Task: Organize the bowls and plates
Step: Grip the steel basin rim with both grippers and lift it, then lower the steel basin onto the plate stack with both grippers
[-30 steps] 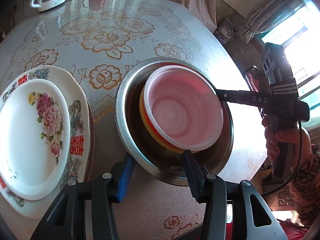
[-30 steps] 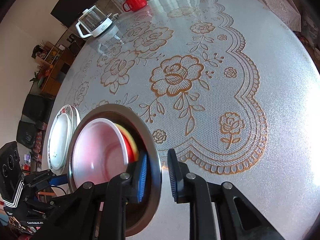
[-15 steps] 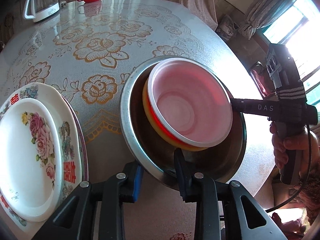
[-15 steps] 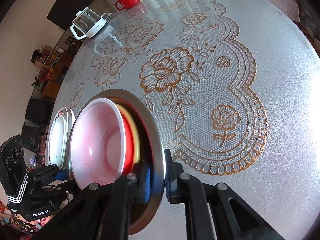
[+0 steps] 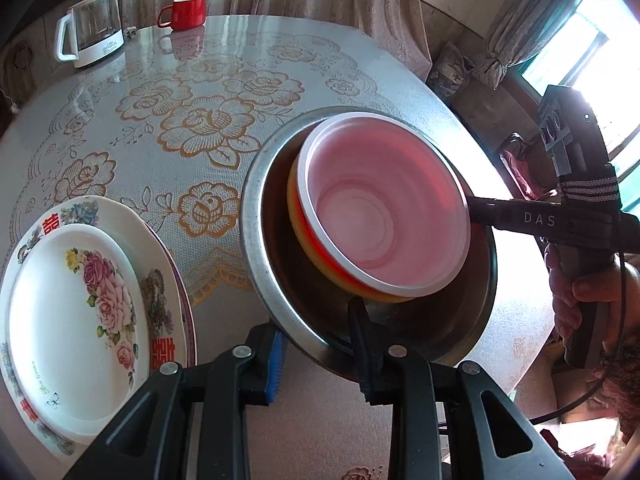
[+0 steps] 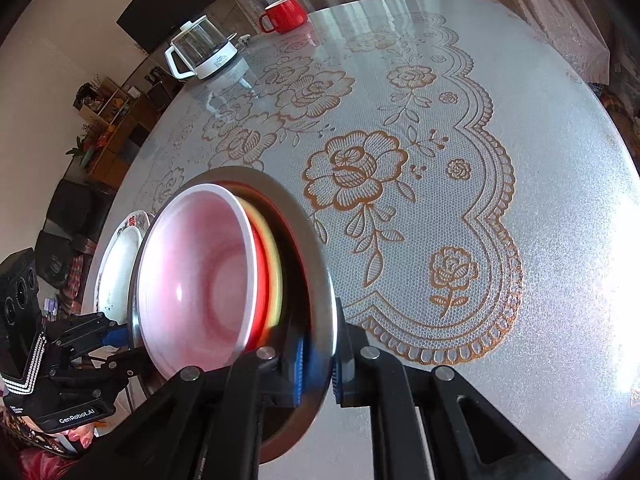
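— Lace-patterned cloth over the round table, curtains behind, a kettle and a red mug parked at the far edge; what have you got in your fingers?

— Both sets are on the same thing, the big steel bowl; my left gripper has just been closing and now pinches the near rim, one finger inside and one outside; my right gripper has closed down narrow on the rim at the opposite side, pads pressed to the metal.

— And what's riding in it?

— A pink bowl nested on a red one and a yellow one; that little stack leans off-centre inside the steel bowl, so the bowls look gathered already.

— Plates?

— Two at least, a flowered plate sitting on a larger plate, just beside the steel bowl on my left, not touching it as far as I can tell; a dark rim peeks from under them, maybe a third.

— So what's left?

— By my reckoning the sorting is mostly done: plates in one pile, bowls in another; what remains is carrying or sliding this loaded bowl to its final spot and letting go; the leaning stack could shift if I tip it.
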`<control>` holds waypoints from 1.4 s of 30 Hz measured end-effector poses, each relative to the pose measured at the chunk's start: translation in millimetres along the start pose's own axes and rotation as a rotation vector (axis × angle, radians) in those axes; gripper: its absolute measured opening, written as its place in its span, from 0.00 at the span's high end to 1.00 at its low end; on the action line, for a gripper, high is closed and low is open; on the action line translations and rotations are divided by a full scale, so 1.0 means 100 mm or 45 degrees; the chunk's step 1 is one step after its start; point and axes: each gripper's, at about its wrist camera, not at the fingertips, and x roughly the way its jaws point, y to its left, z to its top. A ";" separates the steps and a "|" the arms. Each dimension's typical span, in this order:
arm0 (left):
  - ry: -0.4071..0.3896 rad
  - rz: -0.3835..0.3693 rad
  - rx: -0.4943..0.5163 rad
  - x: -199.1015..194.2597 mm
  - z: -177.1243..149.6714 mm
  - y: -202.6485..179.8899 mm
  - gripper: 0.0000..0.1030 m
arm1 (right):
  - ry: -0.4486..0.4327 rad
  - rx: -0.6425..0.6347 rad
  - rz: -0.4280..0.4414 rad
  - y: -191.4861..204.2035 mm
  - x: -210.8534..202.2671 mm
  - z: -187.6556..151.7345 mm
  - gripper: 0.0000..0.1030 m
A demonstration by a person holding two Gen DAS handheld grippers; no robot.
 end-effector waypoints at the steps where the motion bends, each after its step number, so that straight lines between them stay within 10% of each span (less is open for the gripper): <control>1: -0.011 -0.001 0.000 -0.04 0.01 0.00 0.71 | -0.011 -0.002 -0.001 0.02 -0.03 0.02 0.90; 13: -0.145 -0.030 -0.050 -0.73 0.02 0.43 0.71 | -0.100 -0.067 0.011 0.69 -0.27 0.23 0.90; 24: -0.118 0.050 -0.116 -1.17 -0.35 1.37 0.71 | -0.037 -0.065 0.108 1.63 0.31 0.15 0.90; 42: -0.022 0.052 -0.162 -0.96 -0.52 2.02 0.71 | 0.039 0.029 0.048 2.07 1.02 0.06 0.89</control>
